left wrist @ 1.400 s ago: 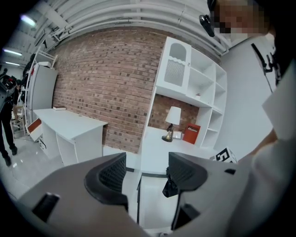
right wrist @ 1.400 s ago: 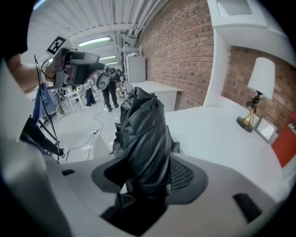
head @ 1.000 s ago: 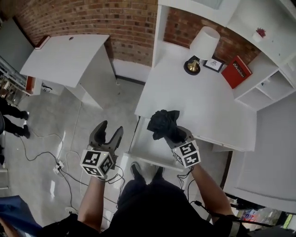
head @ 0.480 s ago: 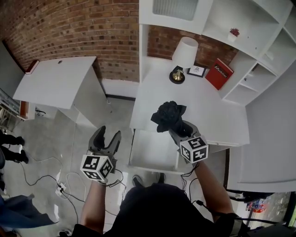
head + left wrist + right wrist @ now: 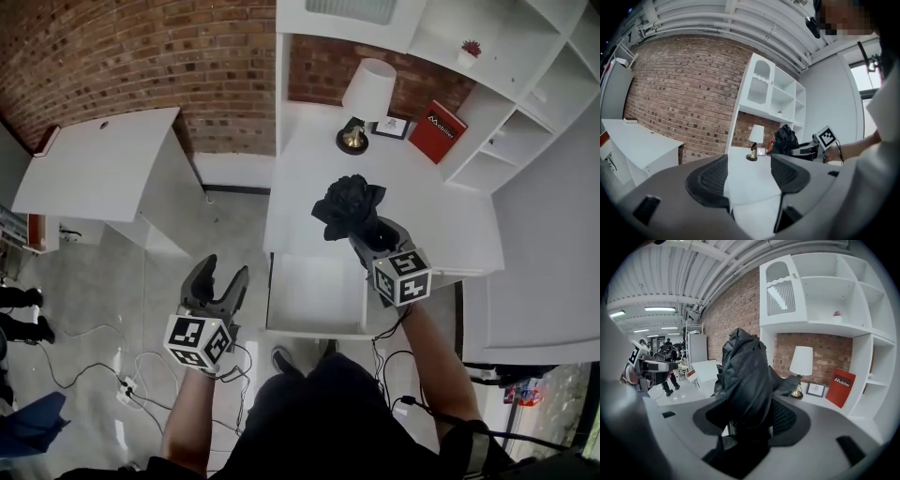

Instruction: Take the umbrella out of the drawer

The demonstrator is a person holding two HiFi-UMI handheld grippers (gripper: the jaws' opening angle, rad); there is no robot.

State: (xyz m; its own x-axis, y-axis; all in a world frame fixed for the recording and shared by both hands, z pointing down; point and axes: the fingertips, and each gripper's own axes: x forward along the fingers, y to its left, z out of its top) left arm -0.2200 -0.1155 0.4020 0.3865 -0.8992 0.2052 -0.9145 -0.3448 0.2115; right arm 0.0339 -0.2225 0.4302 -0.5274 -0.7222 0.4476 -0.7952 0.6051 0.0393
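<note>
Nearest, at seven o'clock in the head view, the left gripper [image 5: 223,272] hangs over the grey floor [image 5: 103,300], where black cables [image 5: 89,361] run to a white power strip [image 5: 124,387]. Its jaws stand apart with nothing between them; its own view shows only the white surface through the gap.

Just right of it, at six o'clock, the shallow white drawer [image 5: 314,295] is pulled out from under the white surface [image 5: 441,234], and its inside shows bare.

Past the drawer's far right corner, towards one o'clock from it, the right gripper [image 5: 366,232] is clamped on the black folded fabric umbrella [image 5: 347,204]. The umbrella is out of the drawer, held up over the near part of the surface. The bunched cloth sticks out beyond the jaws, and in the right gripper view it fills the gap between the two pads.

Farther back on the surface, at twelve o'clock, a table lamp with a white shade [image 5: 367,90] stands on a round brass base. A small black-framed picture [image 5: 392,127] leans just right of it, and a red book [image 5: 438,131] leans at one o'clock.

White open shelves [image 5: 511,112] rise at two o'clock, with a small red plant [image 5: 470,49] on one. A second white desk [image 5: 94,173] stands at ten o'clock, well apart, before the red brick wall [image 5: 141,56].
</note>
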